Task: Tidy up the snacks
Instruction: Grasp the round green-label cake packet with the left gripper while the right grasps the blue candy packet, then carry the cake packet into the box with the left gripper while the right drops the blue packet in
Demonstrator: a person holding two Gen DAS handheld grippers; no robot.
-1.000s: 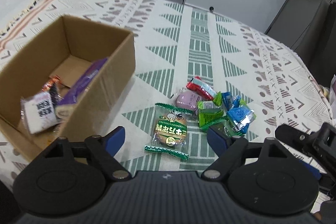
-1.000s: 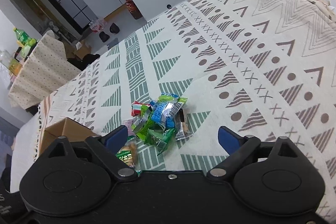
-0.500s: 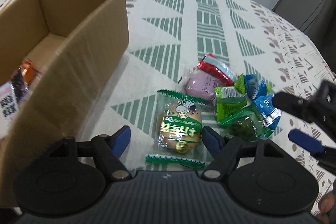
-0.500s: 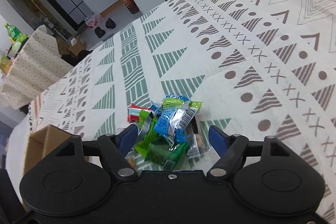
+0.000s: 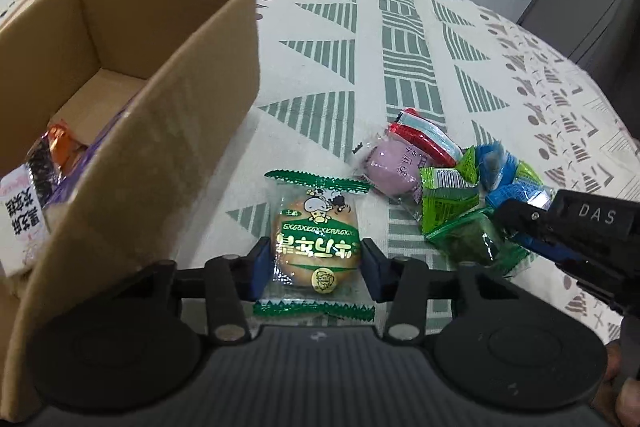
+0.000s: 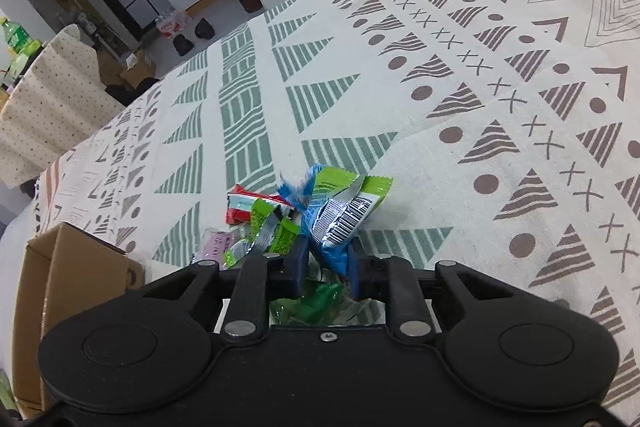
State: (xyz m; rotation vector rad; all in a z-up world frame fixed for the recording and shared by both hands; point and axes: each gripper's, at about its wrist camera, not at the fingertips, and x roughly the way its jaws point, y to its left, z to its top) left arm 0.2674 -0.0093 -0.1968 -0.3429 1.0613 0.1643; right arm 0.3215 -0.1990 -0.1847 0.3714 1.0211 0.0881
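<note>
Both tools down on the snack pile beside the cardboard box.

The left tool (image 5: 316,269) has its blue pads pressed against the sides of the green-edged cake packet (image 5: 316,235), which lies flat on the patterned cloth (image 5: 404,39), long axis running away from the camera, print upside down. The open cardboard box (image 5: 168,131) stands just left of it, with several packets inside. Right of the cake packet lie a pink packet (image 5: 390,169), a red one (image 5: 424,139) and green and blue ones in a heap. The right tool (image 6: 328,265) pinches a blue packet (image 6: 332,227) at the near edge of that heap; its other end tilts up and away.
</note>
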